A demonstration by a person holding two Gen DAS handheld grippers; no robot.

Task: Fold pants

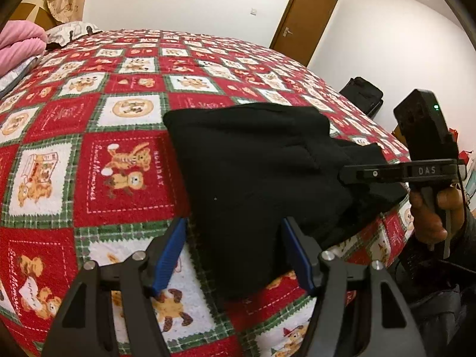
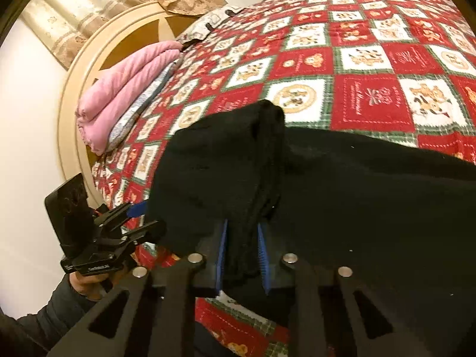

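Black pants (image 1: 253,160) lie folded in a thick bundle on the red, white and green teddy-bear bedspread (image 1: 89,136) near the bed's front edge. My left gripper (image 1: 235,255) is open, its blue pads either side of the near corner of the pants, not closed on them. In the right wrist view the right gripper (image 2: 242,255) is shut on a bunched fold of the pants (image 2: 357,196), which drape over and hide its fingertips. The right gripper also shows in the left wrist view (image 1: 345,175) at the pants' right edge; the left gripper shows at the left in the right wrist view (image 2: 139,217).
A folded pink blanket (image 2: 125,89) and a patterned pillow (image 2: 208,20) lie at the head of the bed by the round headboard (image 2: 77,68). A brown door (image 1: 303,20) and a black bag (image 1: 361,92) are beyond the bed's far side.
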